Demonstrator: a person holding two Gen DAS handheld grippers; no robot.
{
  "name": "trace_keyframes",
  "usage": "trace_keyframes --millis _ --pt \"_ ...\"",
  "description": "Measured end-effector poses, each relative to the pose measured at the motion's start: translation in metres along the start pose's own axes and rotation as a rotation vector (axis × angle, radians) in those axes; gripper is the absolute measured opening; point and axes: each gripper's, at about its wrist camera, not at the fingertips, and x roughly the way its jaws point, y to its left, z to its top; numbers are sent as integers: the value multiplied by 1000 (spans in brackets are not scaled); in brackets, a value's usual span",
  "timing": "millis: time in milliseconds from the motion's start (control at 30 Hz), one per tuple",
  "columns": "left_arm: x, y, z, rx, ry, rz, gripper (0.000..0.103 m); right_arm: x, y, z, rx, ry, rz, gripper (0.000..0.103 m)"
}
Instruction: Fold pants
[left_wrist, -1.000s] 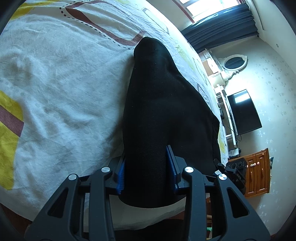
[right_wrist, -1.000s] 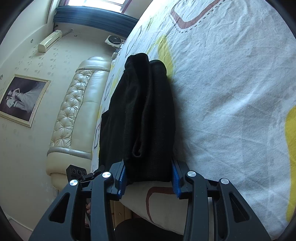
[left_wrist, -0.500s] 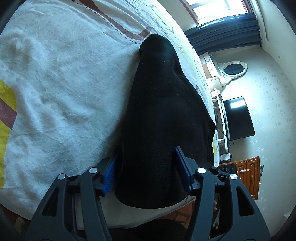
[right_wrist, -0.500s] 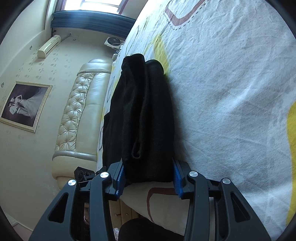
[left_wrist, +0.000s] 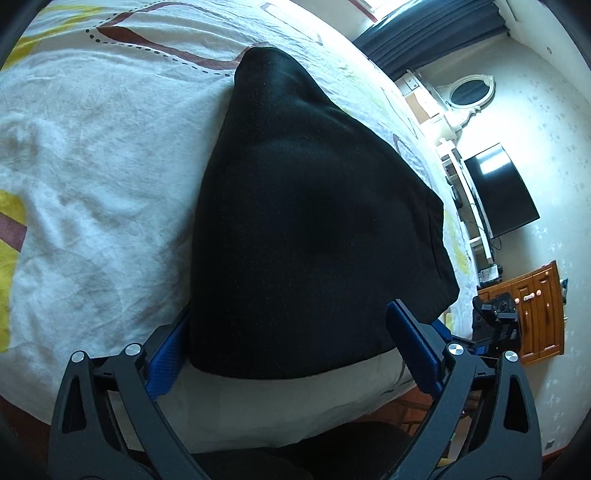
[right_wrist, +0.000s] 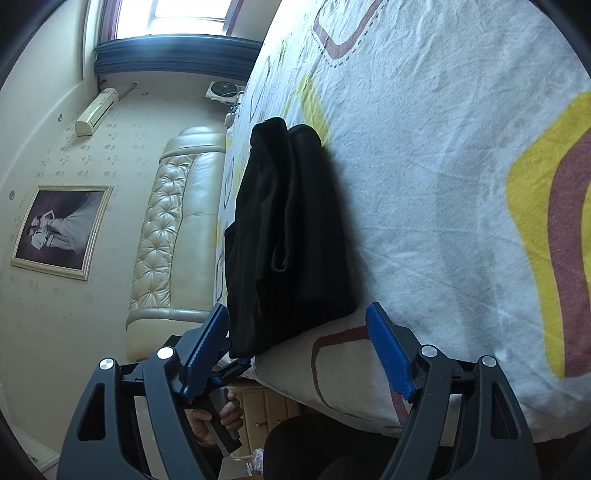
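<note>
The black pants (left_wrist: 314, 229) lie folded in a thick stack on the patterned bed sheet (left_wrist: 92, 166), near the bed's front edge. My left gripper (left_wrist: 288, 350) is open, its blue pads apart on either side of the stack's near end. In the right wrist view the same folded pants (right_wrist: 288, 240) show their layered edge. My right gripper (right_wrist: 299, 350) is open, the stack's near corner between its spread fingers, the right pad clear of the cloth.
The bed sheet (right_wrist: 461, 184) is white with yellow and brown shapes. A padded headboard (right_wrist: 173, 236) stands to the left in the right wrist view. A television (left_wrist: 502, 192) and a wooden cabinet (left_wrist: 532, 314) stand beyond the bed.
Both grippers have opened and let go of the pants, which now rest on the bed. Both have drawn back a little toward the bed's edge.
</note>
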Motion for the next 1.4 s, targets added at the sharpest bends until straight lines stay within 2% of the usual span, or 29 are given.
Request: trace_keyframes --millis 167,500,767,967,1067,1167,1300,1400 --pt "-5 -15 -17 79 -11 138 99 -2 3 -9 -29 21 -83 80" --pt "6 -33 -45 258 9 370 100 2 10 -14 -93 -3 -150 86" --pt "-2 -31 -50 211 -21 412 100 7 24 -24 -162 -28 -233 86" --pt "-26 -32 -62 179 -106 474 100 15 46 -40 -282 -42 -382 86" --pt "-40 -37 -74 191 -143 521 100 10 57 -52 -344 -92 -483 86" --pt "-51 -39 -84 210 -147 581 100 5 67 -64 -417 -136 -573 86" --pt "-61 -54 -85 214 -201 578 100 11 84 -78 -548 -173 -659 86" --pt "-66 -63 -84 243 -251 586 100 17 98 -87 -653 -206 -673 86"
